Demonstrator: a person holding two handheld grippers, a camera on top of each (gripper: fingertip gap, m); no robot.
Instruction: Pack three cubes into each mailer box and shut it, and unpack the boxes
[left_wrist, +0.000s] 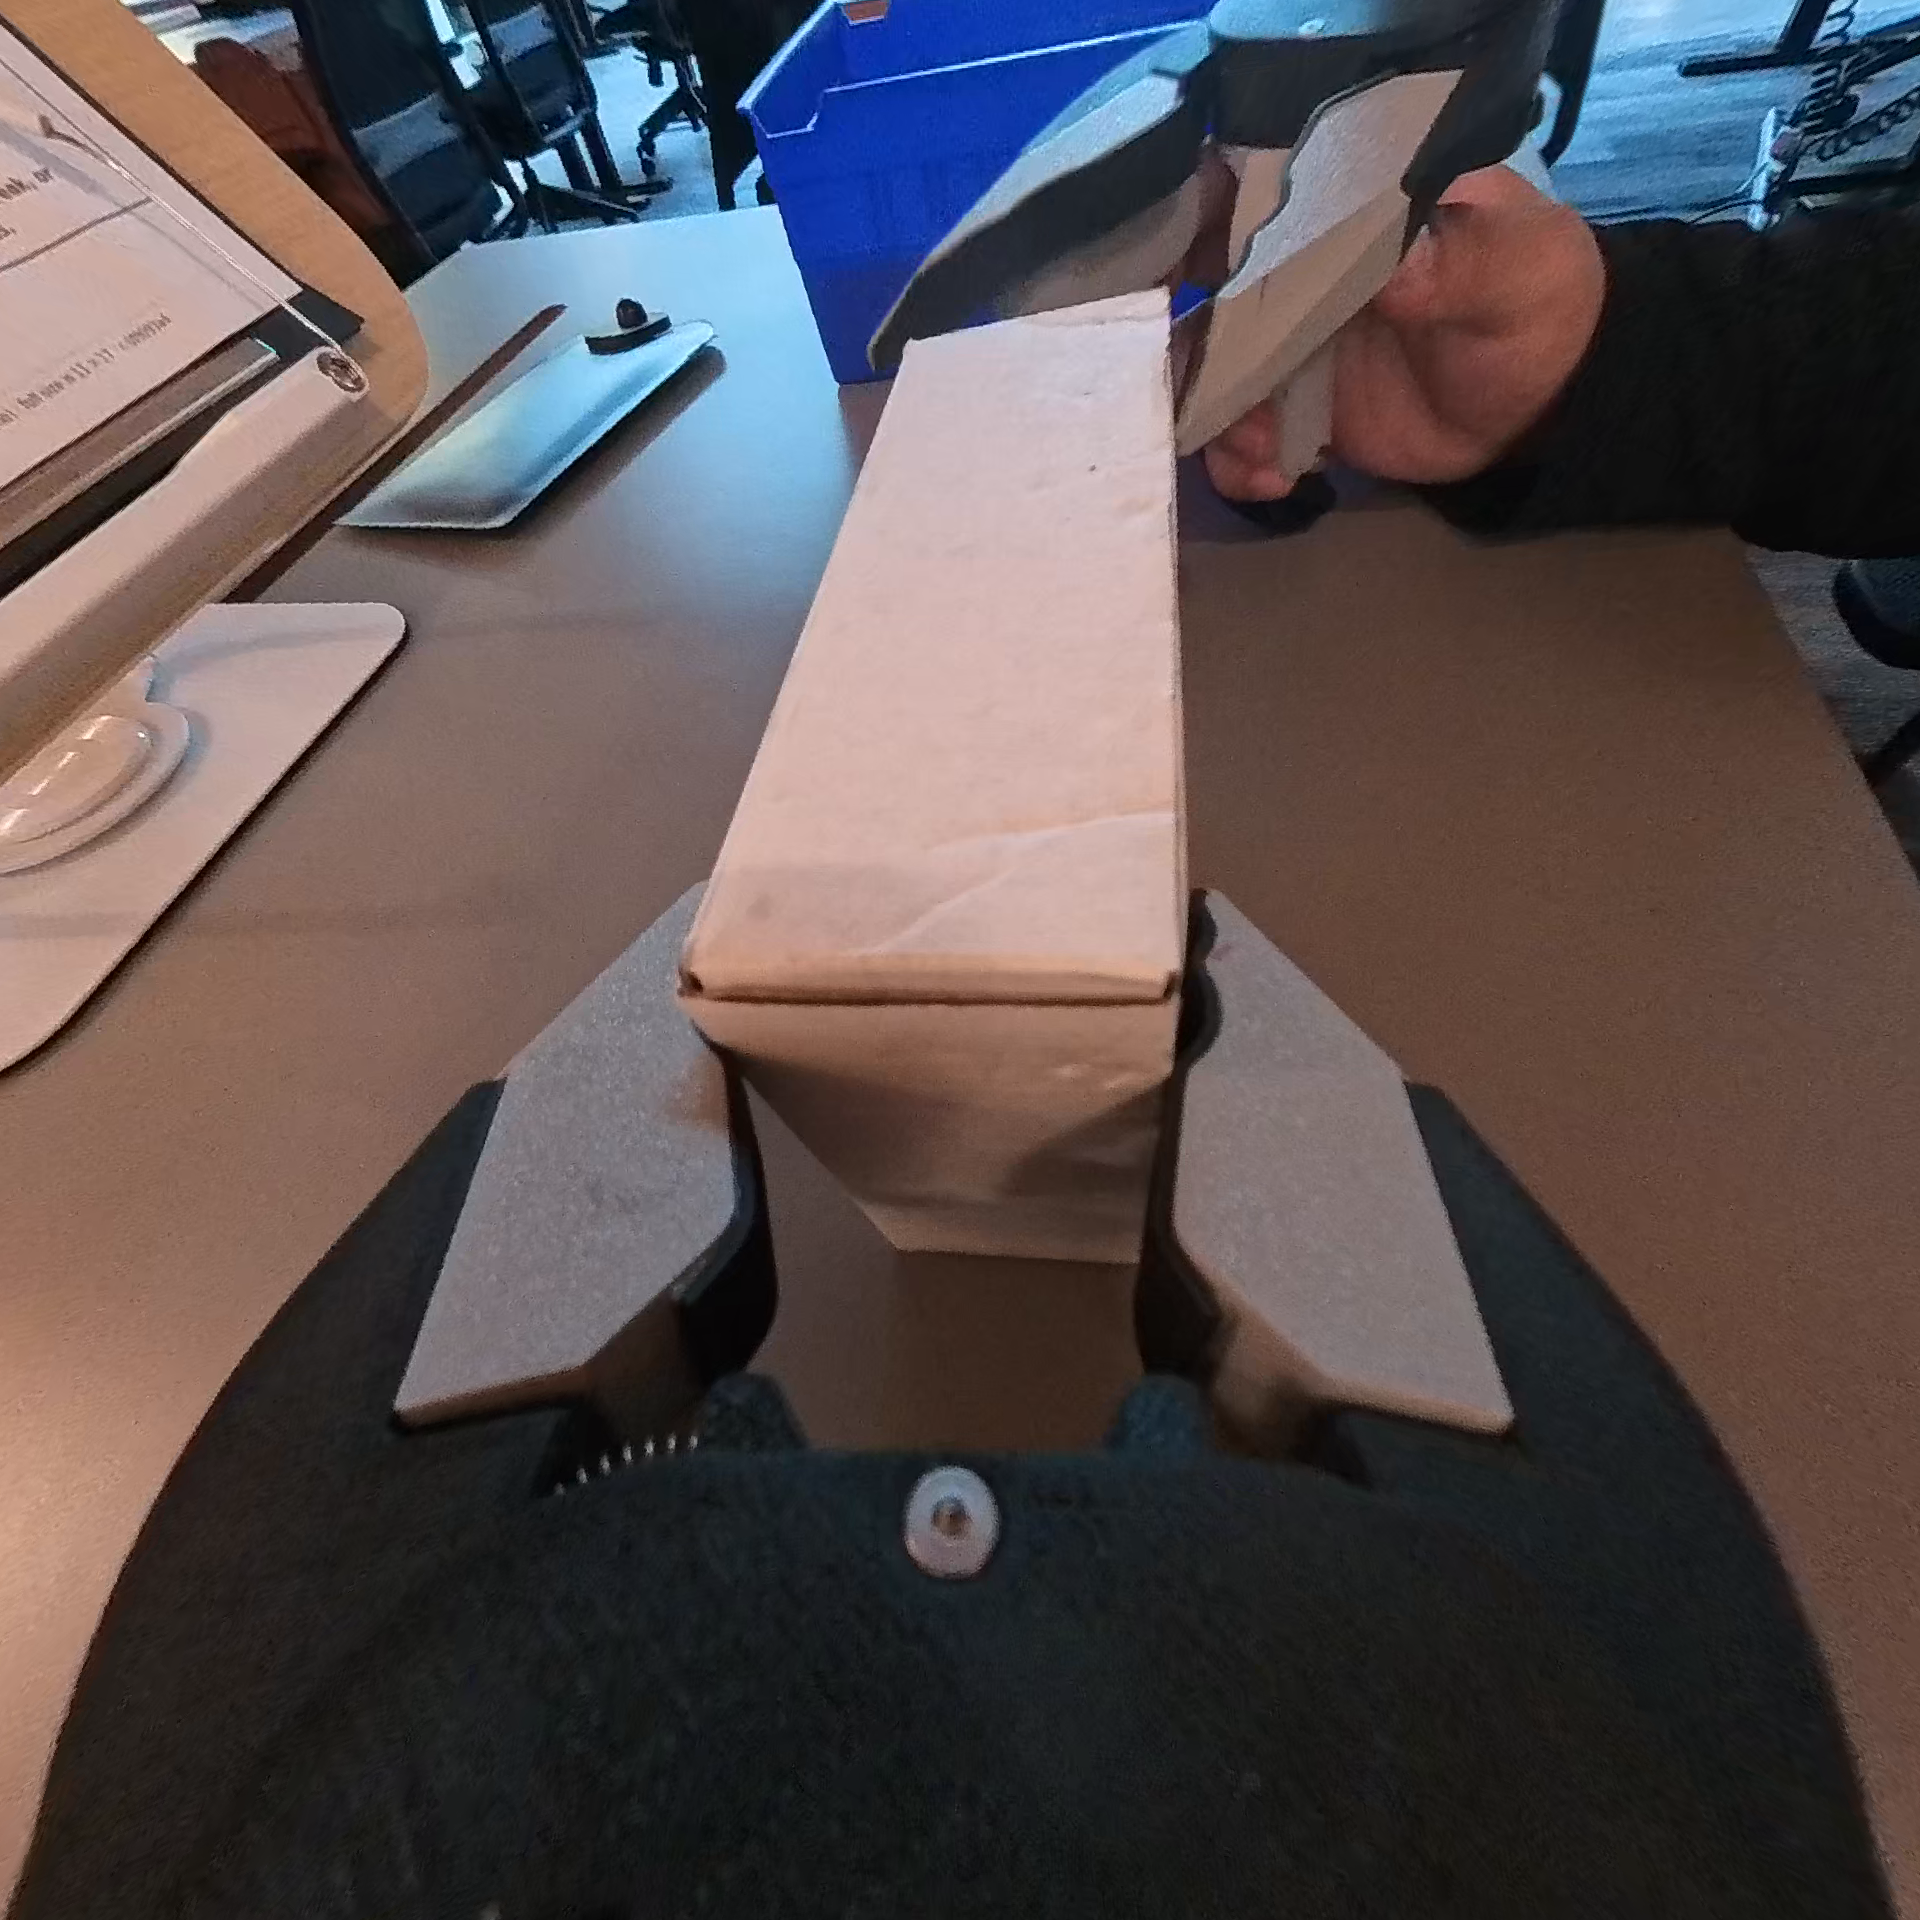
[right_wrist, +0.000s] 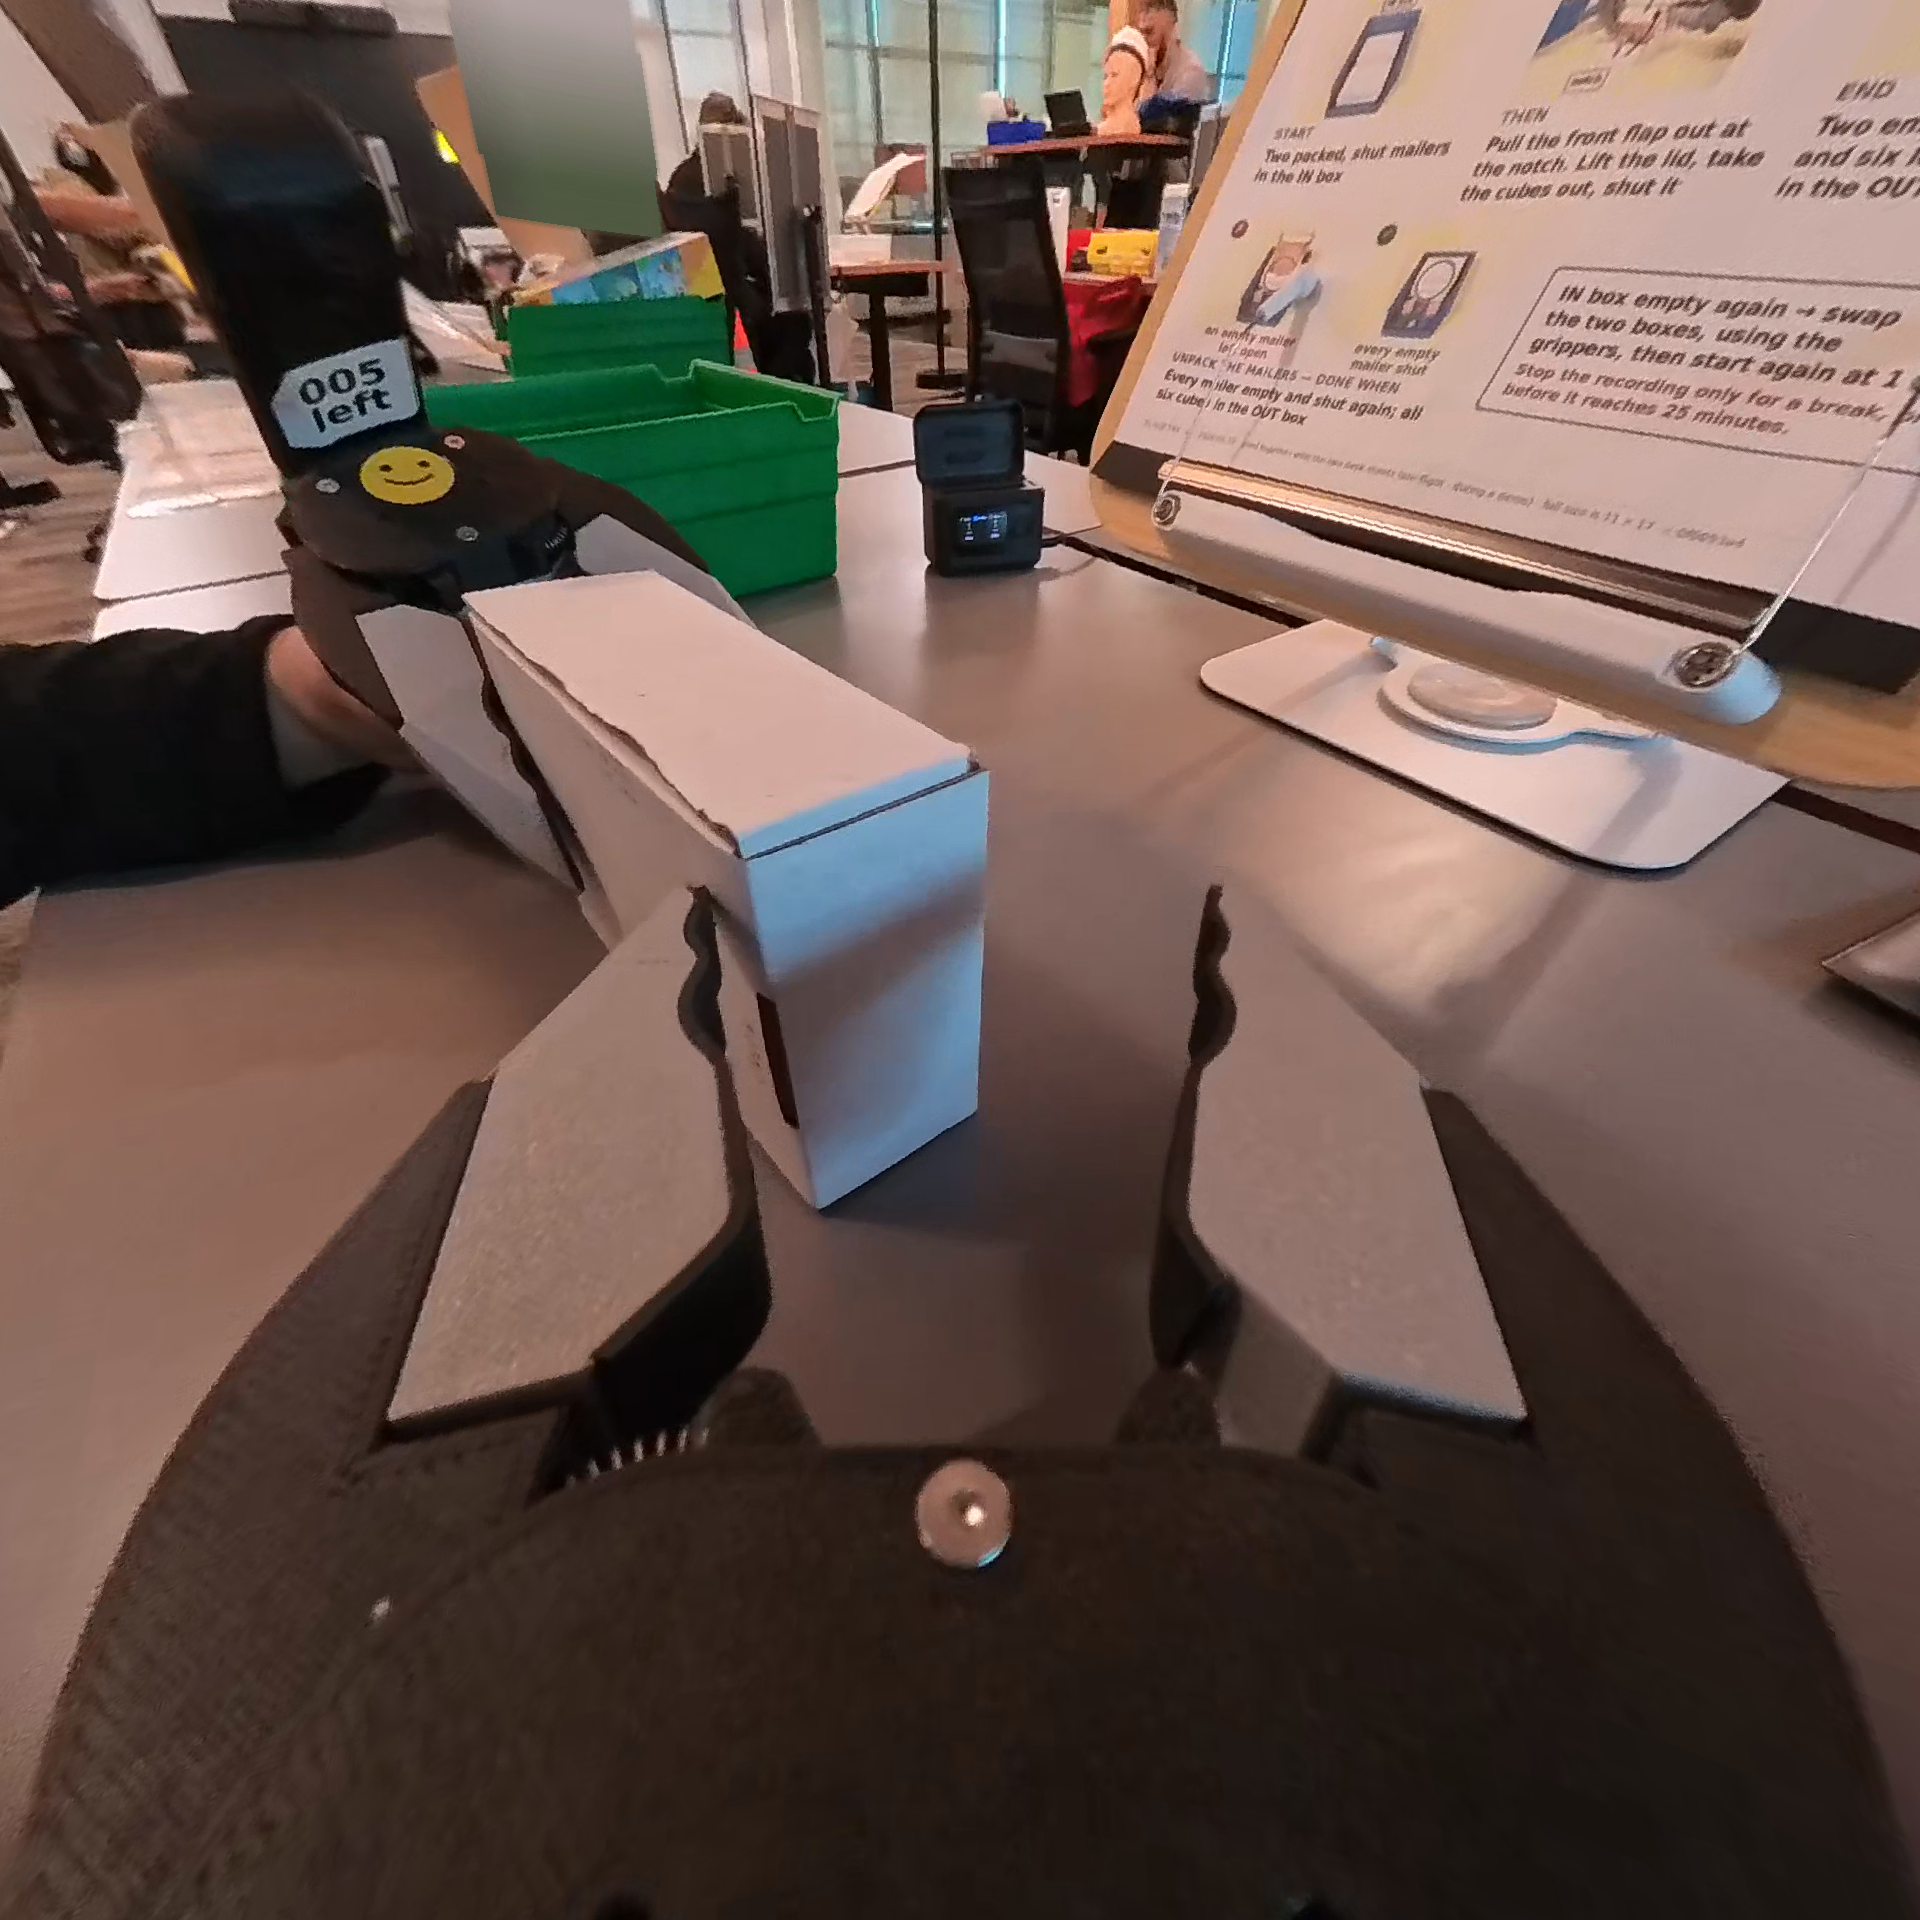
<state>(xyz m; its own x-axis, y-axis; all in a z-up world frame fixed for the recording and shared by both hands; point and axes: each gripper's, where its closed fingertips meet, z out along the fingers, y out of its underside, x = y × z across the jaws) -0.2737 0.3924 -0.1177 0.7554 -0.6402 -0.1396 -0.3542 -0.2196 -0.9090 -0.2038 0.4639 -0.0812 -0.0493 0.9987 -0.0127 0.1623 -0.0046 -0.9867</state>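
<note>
Mailer box (left_wrist: 966, 665), long smooth white cardboard

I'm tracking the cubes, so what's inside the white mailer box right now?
Can't be seen: the mailer box is shut, clamped by the left gripper, so its contents stay covered.

Mailer box (left_wrist: 966, 665): white cardboard, matt, faintly creased near one end, torn-looking edge along the lid.
Left gripper (left_wrist: 951, 1101): black body with rough, grainy matt finish; fingers (left_wrist: 582, 1174) faced in grey, finely textured matt plates.
Right gripper (right_wrist: 956, 1122): same black grainy body, grey matt plates, bright metal screw at centre.
Table (left_wrist: 1507, 883): smooth brown surface, low sheen.
Blue bin (left_wrist: 883, 177): glossy moulded plastic.
Green bins (right_wrist: 675, 457): smooth plastic, slight gloss.
Stand base (right_wrist: 1455, 748): white, smooth, satin.
</note>
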